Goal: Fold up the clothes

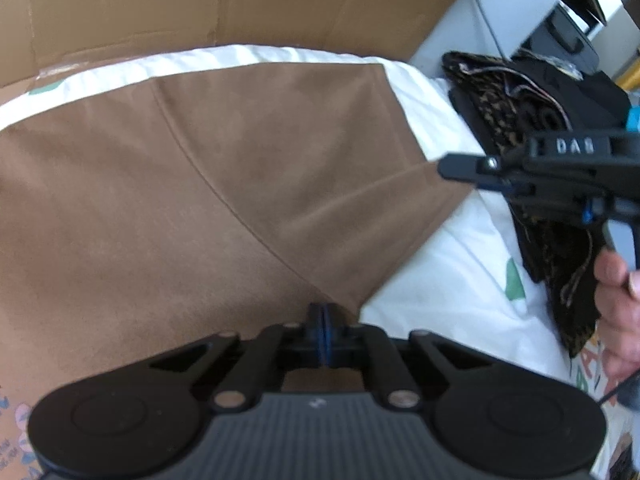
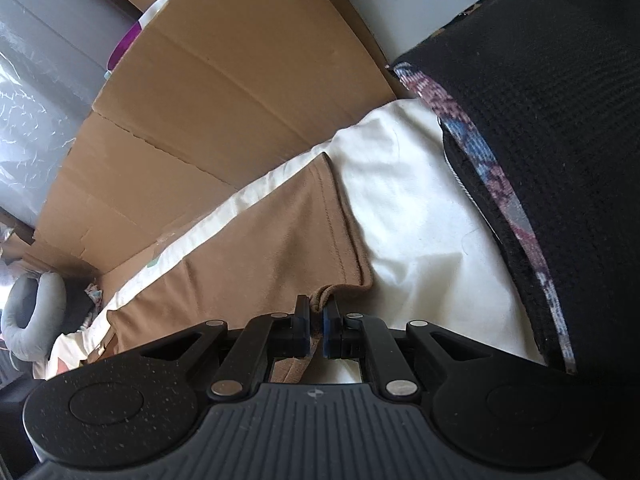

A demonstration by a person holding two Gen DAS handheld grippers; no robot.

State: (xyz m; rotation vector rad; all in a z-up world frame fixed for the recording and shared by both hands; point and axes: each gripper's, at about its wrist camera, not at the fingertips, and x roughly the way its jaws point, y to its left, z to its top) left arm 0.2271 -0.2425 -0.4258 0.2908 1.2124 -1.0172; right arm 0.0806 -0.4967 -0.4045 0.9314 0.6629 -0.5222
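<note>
Lying spread across the white bedsheet [image 1: 452,280], the brown garment [image 1: 180,184], taken here as the landmark for everything else. Filling most of the left wrist view, with a diagonal seam running over it and one corner pulled out to a point toward the right.

Standing behind the brown garment, at its far edge: a cardboard sheet [image 1: 168,4], flat and creased. Showing between the two, a narrow strip of the white bedsheet.

Pinching the near edge of the brown garment: the left gripper [image 1: 320,334], fingers pressed together with only a thin blue line of padding between them and the cloth coming out from the tips.

Gripping the pulled-out right corner of the brown garment: the right gripper [image 1: 460,170], seen side-on in the left wrist view with a hand [image 1: 618,304] wrapped around its handle. In the right wrist view, the right gripper [image 2: 316,324] nearly closed, a rolled hem of the brown garment [image 2: 256,256] running down between the two pads, a stitched hem line leading away from it.

Heaped to the right of the brown garment, on the bedsheet and apart from it: dark patterned clothes [image 1: 532,112], black with a mottled gold print. Looming close in the right wrist view on that same side, a black knitted fabric [image 2: 560,128] edged with a purple-and-blue band.
</note>
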